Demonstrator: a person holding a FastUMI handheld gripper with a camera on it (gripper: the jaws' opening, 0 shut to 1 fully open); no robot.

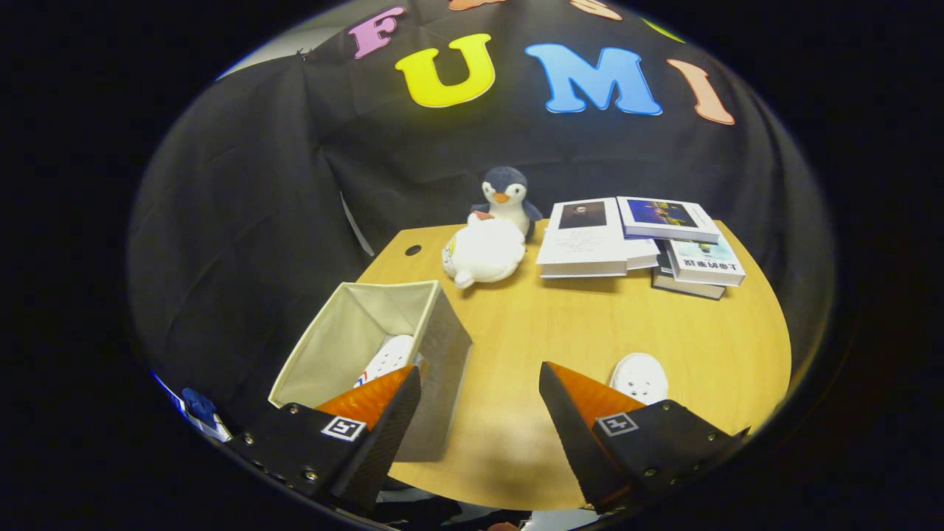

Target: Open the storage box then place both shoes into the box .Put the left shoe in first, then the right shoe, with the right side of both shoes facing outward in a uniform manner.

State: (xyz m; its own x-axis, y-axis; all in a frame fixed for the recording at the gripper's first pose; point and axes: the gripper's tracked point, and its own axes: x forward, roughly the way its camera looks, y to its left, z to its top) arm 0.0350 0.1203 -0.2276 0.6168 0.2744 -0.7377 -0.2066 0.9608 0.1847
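Observation:
The grey fabric storage box [442, 346] stands open on the wooden table [560, 324], just beyond my left finger. One white perforated shoe [389, 358] lies inside it, partly hidden behind that finger. A second white shoe [640, 377] rests on the table just beyond my right finger [582, 402]. My gripper [479, 398] hovers above the table's near edge with its fingers wide apart and nothing between them.
A penguin plush [506, 196] and a white plush [484, 252] sit at the table's far side. Stacked books [641, 240] lie to their right. A small hole [413, 250] marks the far left corner. Bare tabletop lies between box and loose shoe.

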